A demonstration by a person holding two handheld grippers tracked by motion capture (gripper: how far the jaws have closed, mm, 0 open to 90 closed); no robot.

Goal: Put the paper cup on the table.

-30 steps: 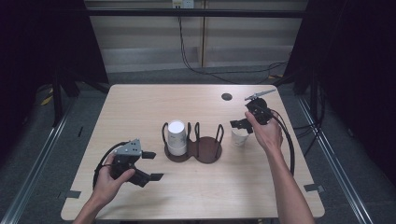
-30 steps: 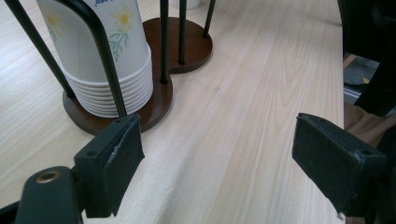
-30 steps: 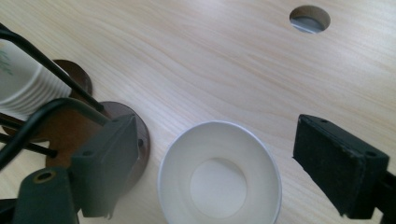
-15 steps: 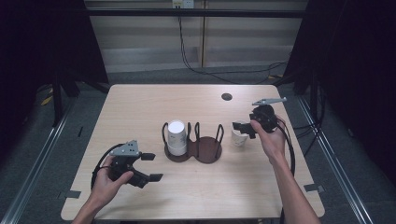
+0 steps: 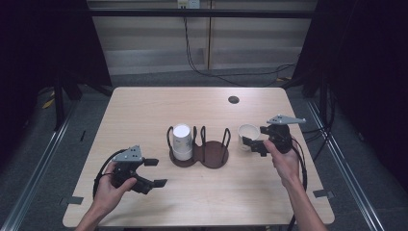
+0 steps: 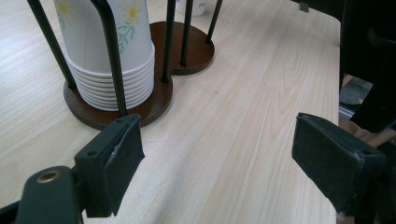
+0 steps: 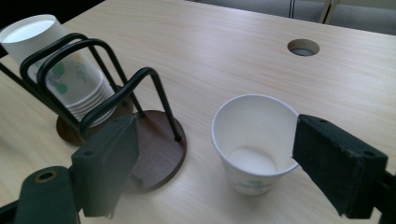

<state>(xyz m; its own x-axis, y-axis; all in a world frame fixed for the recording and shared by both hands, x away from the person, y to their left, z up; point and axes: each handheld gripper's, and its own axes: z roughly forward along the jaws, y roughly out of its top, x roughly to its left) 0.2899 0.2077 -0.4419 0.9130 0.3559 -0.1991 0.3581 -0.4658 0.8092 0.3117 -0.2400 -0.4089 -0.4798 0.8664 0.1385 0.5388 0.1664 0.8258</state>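
White paper cup [image 5: 248, 135] upright on wooden table [image 5: 144, 110], just right of dark two-bay cup holder [image 5: 200, 150]. Right gripper [image 5: 255, 144] drawn back and lower than a second before, jaws parted beside the cup, clear of it. Left gripper [image 5: 155, 172] unmoved, jaws wide and empty. From the right gripper view: cup's bare interior [image 7: 254, 135]. From the left gripper view: daisy print on stacked cups [image 6: 112, 51].
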